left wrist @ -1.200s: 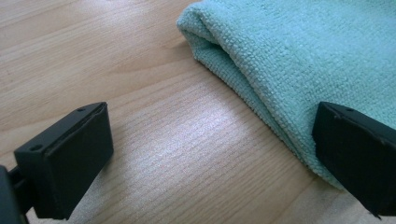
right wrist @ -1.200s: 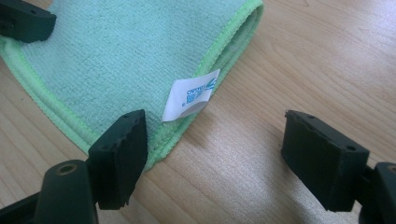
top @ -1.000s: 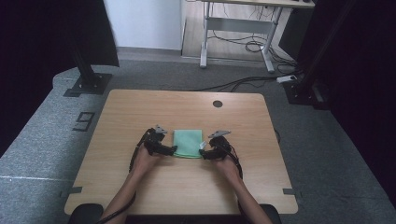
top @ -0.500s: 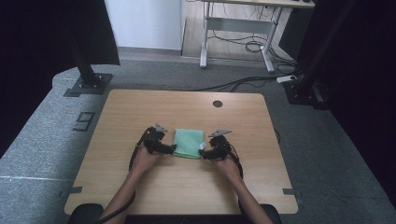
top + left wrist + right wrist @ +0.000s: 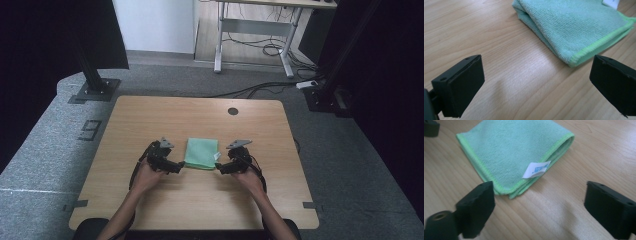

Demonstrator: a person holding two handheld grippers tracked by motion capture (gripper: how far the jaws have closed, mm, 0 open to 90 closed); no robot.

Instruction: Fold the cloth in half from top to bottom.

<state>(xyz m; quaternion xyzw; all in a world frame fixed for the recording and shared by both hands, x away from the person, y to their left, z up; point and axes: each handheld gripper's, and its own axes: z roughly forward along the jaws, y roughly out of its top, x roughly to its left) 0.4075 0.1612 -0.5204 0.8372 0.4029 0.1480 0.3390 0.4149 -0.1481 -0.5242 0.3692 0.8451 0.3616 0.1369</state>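
Since the earlier high views, both hands have drawn slightly back from the folded green cloth, and the right claw has just been opening — nothing sits between its jaws now. From the right gripper view the two black jaws stand wide apart over bare wood, with the cloth's near corner and its small white label lying just ahead of them, untouched. The left claw is likewise spread: in the left gripper view its jaws flank an empty patch of the tabletop, and the cloth's stitched edge lies just beyond the jaw on the view's right side, apart from it.

The cloth itself rests flat on the tabletop between the two claws, roughly at the middle of the board, folded into a neat squarish packet with its layered edges showing at the near corners.

My reading is that the fold has been released — the packet lies square, neither claw grips it, and both are backing off. If another fold is meant, each claw would need to come in again at a near corner; if not, the work looks close to finished. One small risk: the top layer could spring open now that nothing pins it.
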